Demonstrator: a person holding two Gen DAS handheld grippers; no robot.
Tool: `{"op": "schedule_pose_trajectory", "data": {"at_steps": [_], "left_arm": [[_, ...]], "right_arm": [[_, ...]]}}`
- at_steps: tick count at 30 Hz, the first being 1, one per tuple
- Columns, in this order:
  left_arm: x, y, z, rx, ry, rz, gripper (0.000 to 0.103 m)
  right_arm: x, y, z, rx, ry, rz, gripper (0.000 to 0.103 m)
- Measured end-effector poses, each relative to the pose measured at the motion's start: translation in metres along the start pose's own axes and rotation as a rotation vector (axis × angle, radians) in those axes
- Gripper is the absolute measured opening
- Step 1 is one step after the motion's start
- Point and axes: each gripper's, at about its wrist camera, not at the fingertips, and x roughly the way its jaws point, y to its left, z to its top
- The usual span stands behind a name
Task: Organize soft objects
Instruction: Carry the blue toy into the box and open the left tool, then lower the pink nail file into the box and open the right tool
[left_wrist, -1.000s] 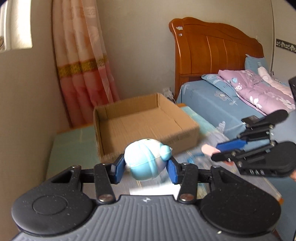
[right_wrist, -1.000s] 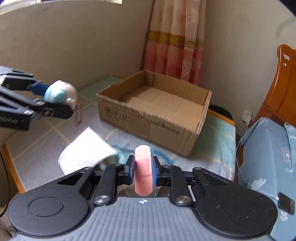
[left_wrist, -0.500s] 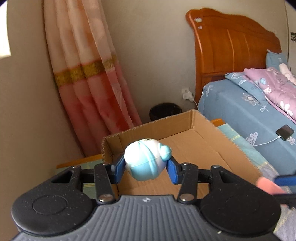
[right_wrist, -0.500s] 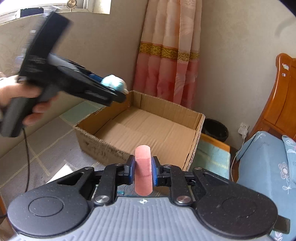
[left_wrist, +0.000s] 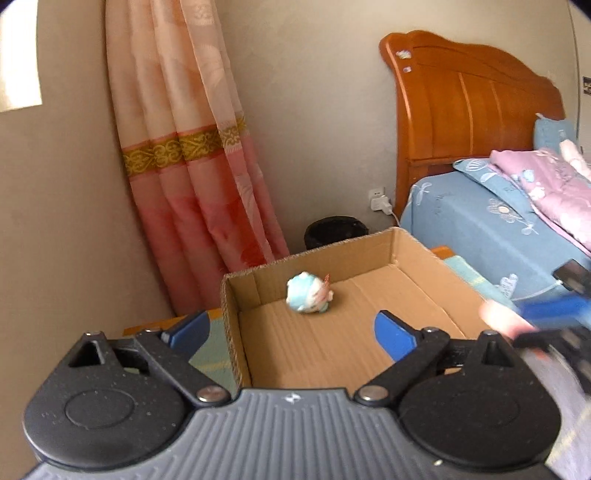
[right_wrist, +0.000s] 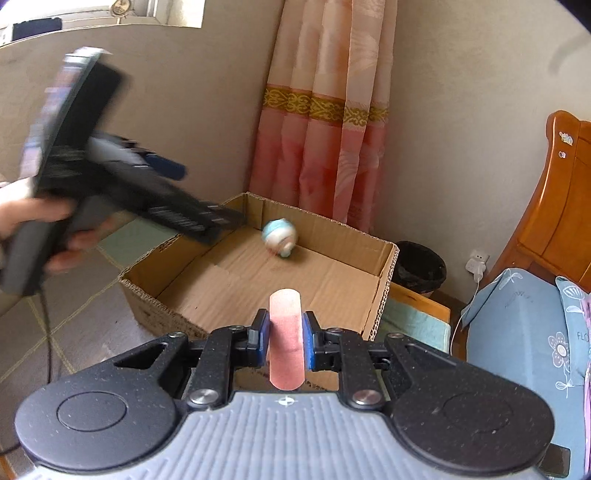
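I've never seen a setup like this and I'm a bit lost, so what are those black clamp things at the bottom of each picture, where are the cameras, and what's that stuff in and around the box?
Those black clamps are hand-held grippers, one in each of a person's hands. Each carries a wide-angle camera looking forward along its two fingers, so each picture shows its own gripper at the bottom.

One picture comes from the left gripper. Its blue-padded jaws have just been opening and now stand wide with nothing between them. The blue and white plush toy lies inside the cardboard box, near its far corner.

The other picture comes from the right gripper. It is shut on a pink foam cylinder, held upright just short of the box. On the left you see the person's hand holding the other gripper over the box.

Behind are a pink curtain, a wooden headboard and a black bin.
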Motion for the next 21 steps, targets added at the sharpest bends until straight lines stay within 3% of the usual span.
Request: {"op": "schedule_pose_trajectory", "data": {"at_steps": [5, 11, 14, 15, 17, 18, 19, 21], "left_arm": [[-0.051, -0.004, -0.025, 0.031, -0.02, 0.054, 0.102], [-0.078, -0.005, -0.059, 0.015, 0.018, 0.127, 0.102], [-0.083, -0.001, -0.075, -0.009, 0.043, 0.126, 0.102], [-0.085, 0.0, -0.079, -0.021, 0.046, 0.122, 0.102], [-0.089, 0.003, -0.087, -0.036, 0.043, 0.119, 0.102], [-0.092, 0.004, -0.09, -0.042, 0.042, 0.121, 0.102], [-0.093, 0.005, -0.093, -0.047, 0.042, 0.12, 0.102], [-0.094, 0.007, -0.095, -0.059, 0.044, 0.108, 0.102]], "right_arm": [[0.019, -0.004, 0.015, 0.005, 0.006, -0.013, 0.022], [0.056, -0.016, 0.043, 0.035, 0.024, -0.019, 0.023], [0.078, -0.02, 0.06, 0.053, 0.03, -0.03, 0.023], [0.085, -0.021, 0.065, 0.061, 0.029, -0.044, 0.028], [0.097, -0.024, 0.073, 0.074, 0.038, -0.071, 0.058], [0.099, -0.025, 0.075, 0.082, 0.034, -0.086, 0.08], [0.099, -0.026, 0.075, 0.087, 0.02, -0.096, 0.093], [0.092, -0.026, 0.073, 0.093, -0.006, -0.088, 0.097]]}}
